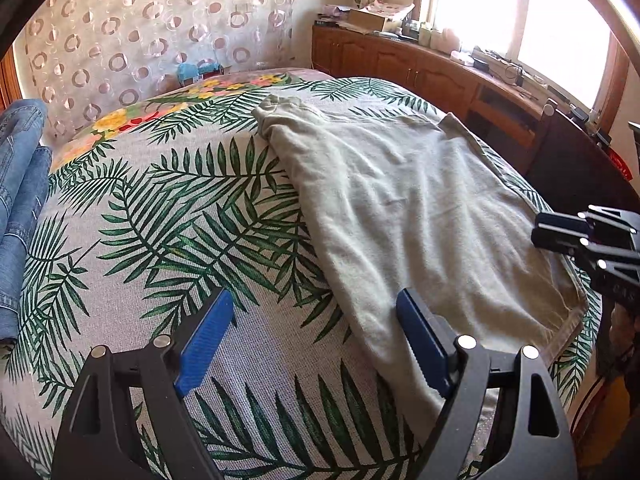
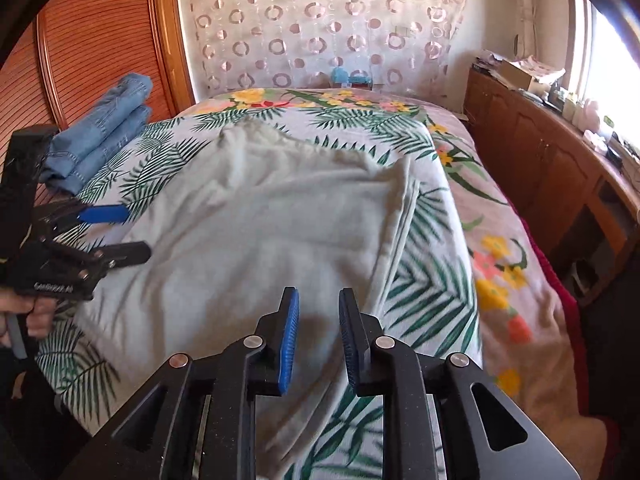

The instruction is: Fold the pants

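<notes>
Pale grey-green pants (image 1: pixel 404 208) are laid out flat on the bed (image 1: pixel 168 216), folded lengthwise, running from the near edge toward the far end, on the right half of the leaf-print cover as seen by the left wrist camera. Left claw (image 1: pixel 316 344) is held wide open, nothing gripped; its right blue pad (image 1: pixel 424 344) is over the near left edge of the pants, contact cannot be told, while the left pad (image 1: pixel 204 348) is over bare cover. Right claw (image 2: pixel 319 340) is seen with a narrow gap between the pads, nothing clamped; it is poised over the near right part of the pants, with the folded edge just to its right. Folded blue jeans (image 2: pixel 104 136) are stacked at the far left of the bed, well apart from the pants. A wooden cabinet (image 2: pixel 532 152) is seen along the right side, under the window.
</notes>
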A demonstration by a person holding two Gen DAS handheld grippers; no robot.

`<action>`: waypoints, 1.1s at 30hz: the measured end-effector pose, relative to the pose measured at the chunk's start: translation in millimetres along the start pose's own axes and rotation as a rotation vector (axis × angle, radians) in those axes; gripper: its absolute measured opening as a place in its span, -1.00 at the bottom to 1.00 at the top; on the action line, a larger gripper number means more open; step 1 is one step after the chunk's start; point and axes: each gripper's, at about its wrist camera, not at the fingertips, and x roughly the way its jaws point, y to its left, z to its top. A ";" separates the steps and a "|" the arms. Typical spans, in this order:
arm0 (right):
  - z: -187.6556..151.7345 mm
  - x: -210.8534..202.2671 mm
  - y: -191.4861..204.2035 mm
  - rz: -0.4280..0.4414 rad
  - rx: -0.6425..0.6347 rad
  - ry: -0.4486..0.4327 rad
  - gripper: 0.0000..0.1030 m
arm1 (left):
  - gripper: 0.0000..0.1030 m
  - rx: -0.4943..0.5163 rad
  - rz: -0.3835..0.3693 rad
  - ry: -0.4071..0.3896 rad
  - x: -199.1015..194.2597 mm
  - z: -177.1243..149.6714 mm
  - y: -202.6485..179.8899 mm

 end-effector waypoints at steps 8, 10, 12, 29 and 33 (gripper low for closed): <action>-11.1 -3.0 4.8 -0.009 -0.002 0.010 -0.49 | 0.64 0.002 0.003 0.001 0.8 0.3 -1.0; -11.2 -4.5 6.3 0.001 0.008 0.010 -0.33 | 0.64 0.002 0.002 0.001 0.7 0.3 -0.9; -12.9 -6.3 7.3 0.017 0.012 0.006 -0.08 | 0.64 -0.003 -0.007 -0.007 -0.8 0.3 0.1; -24.2 -6.6 25.7 -0.043 -0.012 -0.024 0.23 | 0.60 0.015 -0.127 -0.090 -57.7 -37.6 -18.8; -22.7 -15.8 22.2 -0.009 0.036 -0.032 0.23 | 0.39 0.032 -0.158 -0.057 -53.6 -44.1 -23.7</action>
